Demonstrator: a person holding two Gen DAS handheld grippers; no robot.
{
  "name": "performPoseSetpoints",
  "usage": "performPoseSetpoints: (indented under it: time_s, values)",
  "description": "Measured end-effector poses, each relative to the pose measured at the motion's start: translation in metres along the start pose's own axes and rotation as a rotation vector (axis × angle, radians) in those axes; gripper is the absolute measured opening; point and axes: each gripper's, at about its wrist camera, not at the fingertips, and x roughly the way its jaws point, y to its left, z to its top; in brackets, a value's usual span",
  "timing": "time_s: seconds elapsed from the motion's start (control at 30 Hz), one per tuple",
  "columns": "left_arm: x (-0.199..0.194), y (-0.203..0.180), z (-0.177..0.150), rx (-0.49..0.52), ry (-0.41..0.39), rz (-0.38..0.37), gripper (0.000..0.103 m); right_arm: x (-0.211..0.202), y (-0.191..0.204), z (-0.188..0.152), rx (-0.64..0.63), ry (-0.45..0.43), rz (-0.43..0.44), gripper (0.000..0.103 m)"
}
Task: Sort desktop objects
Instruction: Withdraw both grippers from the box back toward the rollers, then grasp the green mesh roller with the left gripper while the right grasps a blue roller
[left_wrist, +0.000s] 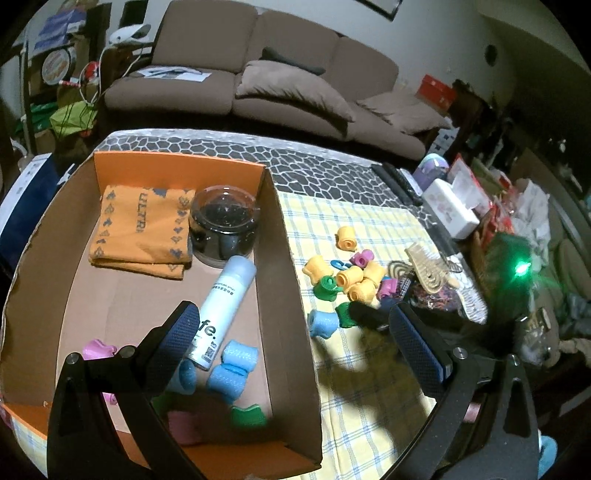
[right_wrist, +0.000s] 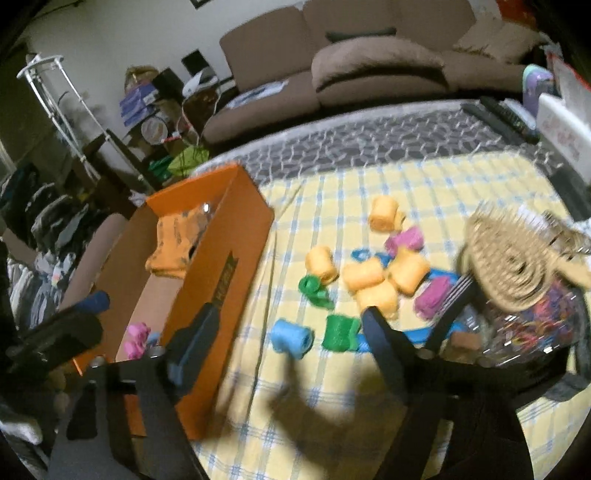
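On checked cloth (right_wrist: 332, 406), ribbed foam rollers (right_wrist: 364, 275), cardboard box (right_wrist: 236, 236)

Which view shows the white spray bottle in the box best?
Left wrist view: the white spray bottle lies sharp inside the cardboard box, almost fully visible. In the right wrist view the box wall hides it.

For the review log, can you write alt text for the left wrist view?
The open left gripper hovers empty over an orange cardboard box holding a folded orange towel, a dark lidded jar, a white spray bottle and foam rollers. More coloured rollers lie scattered on the yellow checked cloth beside it.
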Motion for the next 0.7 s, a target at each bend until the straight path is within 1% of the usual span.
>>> performPoseSetpoints:
  time_s: [0.07, 0.27, 0.37, 0.53, 0.7]
  values:
    - [0.000, 0.000, 0.000, -0.003, 0.000, 0.000, 0.103, 0.010, 0.004, -0.003, -0.006, 0.024, -0.009, 0.064]
    - [-0.001, 0.003, 0.001, -0.012, 0.000, -0.004, 0.103, 0.039, 0.010, -0.010, 0.008, 0.085, -0.039, 0.051]
    - [-0.001, 0.005, 0.002, -0.018, 0.000, -0.008, 0.103, 0.049, 0.011, -0.013, 0.007, 0.099, -0.050, 0.049]
    - [-0.002, 0.006, 0.002, -0.019, 0.000, -0.012, 0.103, 0.061, 0.013, -0.014, 0.012, 0.114, -0.080, 0.048]
    - [-0.001, 0.004, 0.000, -0.014, 0.003, -0.013, 0.103, 0.065, 0.014, -0.015, -0.001, 0.108, -0.105, 0.048]
